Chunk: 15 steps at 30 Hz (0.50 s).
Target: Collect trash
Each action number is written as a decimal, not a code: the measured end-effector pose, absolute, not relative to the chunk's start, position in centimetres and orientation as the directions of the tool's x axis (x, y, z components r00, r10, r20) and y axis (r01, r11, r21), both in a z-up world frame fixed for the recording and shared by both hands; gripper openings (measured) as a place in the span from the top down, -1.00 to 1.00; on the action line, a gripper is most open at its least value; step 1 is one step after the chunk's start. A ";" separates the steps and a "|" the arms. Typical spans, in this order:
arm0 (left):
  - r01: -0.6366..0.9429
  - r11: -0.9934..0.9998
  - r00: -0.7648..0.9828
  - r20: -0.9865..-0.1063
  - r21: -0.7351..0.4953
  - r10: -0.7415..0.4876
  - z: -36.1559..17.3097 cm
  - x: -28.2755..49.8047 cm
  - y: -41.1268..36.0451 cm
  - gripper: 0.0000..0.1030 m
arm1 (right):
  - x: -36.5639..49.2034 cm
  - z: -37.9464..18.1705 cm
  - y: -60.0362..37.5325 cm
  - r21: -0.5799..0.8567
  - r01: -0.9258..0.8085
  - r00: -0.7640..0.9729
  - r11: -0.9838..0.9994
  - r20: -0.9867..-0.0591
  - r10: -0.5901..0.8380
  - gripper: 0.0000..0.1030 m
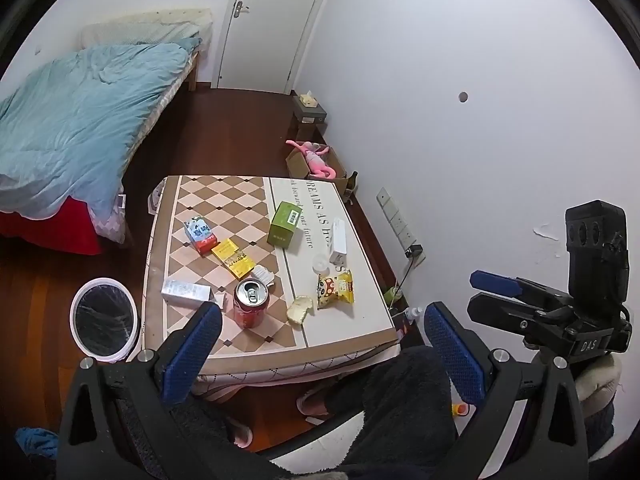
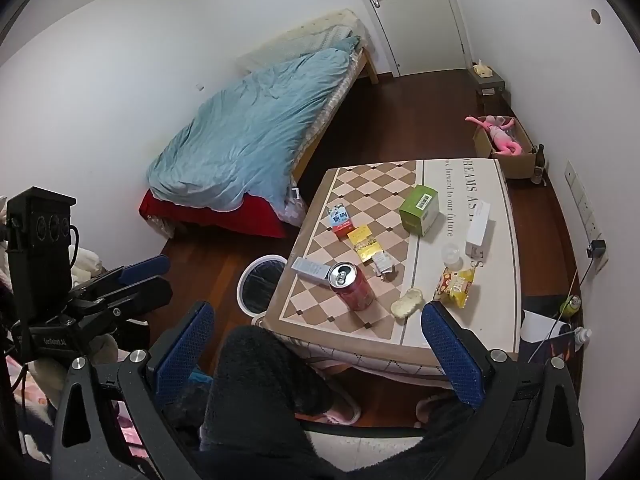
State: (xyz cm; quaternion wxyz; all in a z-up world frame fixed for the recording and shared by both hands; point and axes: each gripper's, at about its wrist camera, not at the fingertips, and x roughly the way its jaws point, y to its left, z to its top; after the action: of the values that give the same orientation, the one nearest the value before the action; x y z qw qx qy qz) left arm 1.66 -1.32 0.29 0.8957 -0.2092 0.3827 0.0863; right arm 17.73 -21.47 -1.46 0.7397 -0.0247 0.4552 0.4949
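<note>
Both grippers spread wide, empty — red can (image 1: pixel 251 303) stands upright just beyond left gripper (image 1: pixel 320 354) near its left finger, left hand nearer.

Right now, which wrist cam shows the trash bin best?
Left wrist. The trash bin shows its whole white rim and black liner, on the floor beside the table. In the right wrist view the bin is smaller, and the table's corner cuts off its near right side.
</note>
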 end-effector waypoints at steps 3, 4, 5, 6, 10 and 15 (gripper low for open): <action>-0.307 0.897 0.702 -0.713 -0.318 -0.012 0.5 1.3 -1.2 -1.00 | 17.7 -1.3 -21.5 0.414 -0.756 0.095 0.508 -0.698 0.709 -1.00; -0.305 0.897 0.704 -0.710 -0.320 -0.014 0.4 1.1 -1.1 -1.00 | 17.7 -1.4 -21.4 0.412 -0.756 0.095 0.508 -0.699 0.708 -1.00; -0.305 0.897 0.704 -0.710 -0.319 -0.013 0.5 1.2 -1.2 -1.00 | 17.6 -1.4 -21.4 0.409 -0.758 0.096 0.508 -0.700 0.707 -1.00; -0.305 0.897 0.705 -0.709 -0.321 -0.014 0.4 1.1 -1.1 -1.00 | 17.7 -1.4 -21.5 0.411 -0.756 0.097 0.509 -0.698 0.709 -1.00; -0.303 0.897 0.706 -0.708 -0.321 -0.015 0.5 1.1 -1.2 -1.00 | 17.8 -1.4 -21.4 0.410 -0.757 0.097 0.509 -0.699 0.708 -1.00; -0.300 0.897 0.707 -0.707 -0.326 -0.021 0.5 1.0 -0.9 -1.00 | 17.8 -1.4 -21.3 0.412 -0.758 0.093 0.505 -0.698 0.710 -1.00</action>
State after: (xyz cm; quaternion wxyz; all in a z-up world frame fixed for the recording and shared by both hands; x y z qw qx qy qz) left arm 0.98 -0.89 0.52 0.8988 -0.2138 0.3748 0.0777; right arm 17.81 -21.32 -1.43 0.7388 -0.0267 0.4547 0.4967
